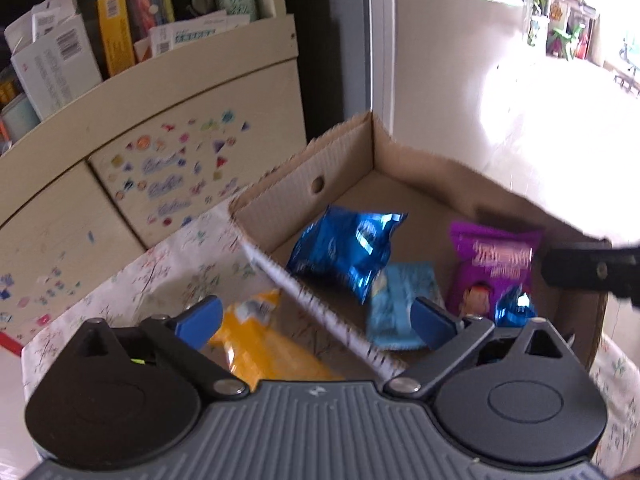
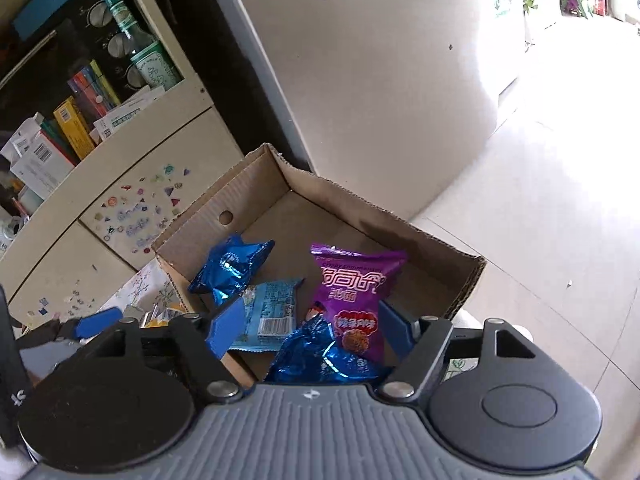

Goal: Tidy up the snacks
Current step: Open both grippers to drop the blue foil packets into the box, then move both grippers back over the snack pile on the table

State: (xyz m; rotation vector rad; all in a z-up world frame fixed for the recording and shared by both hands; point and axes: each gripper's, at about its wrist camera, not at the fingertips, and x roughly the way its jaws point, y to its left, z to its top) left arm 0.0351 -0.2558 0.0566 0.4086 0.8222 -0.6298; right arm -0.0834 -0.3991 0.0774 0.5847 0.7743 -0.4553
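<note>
Sorting stood midway, we judged: four packs lay in the box [image 2: 400, 236], a purple pack [image 2: 354, 292] dead ahead of our right gripper [image 2: 310, 330], which was spread and empty. Our left gripper [image 1: 316, 320] was released too, straddling the box wall; a yellow pack [image 1: 256, 344] outside under its left finger looked next. Floral cloth [image 1: 160, 264]; sticker-covered cabinet [image 1: 168, 176], fridge [image 2: 380, 80] beyond.

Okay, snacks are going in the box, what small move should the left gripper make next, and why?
Probably lower the open left gripper onto the yellow packet. It is the only snack seen outside the box, lying on the tablecloth just below the left fingers, and neither gripper holds anything.
</note>
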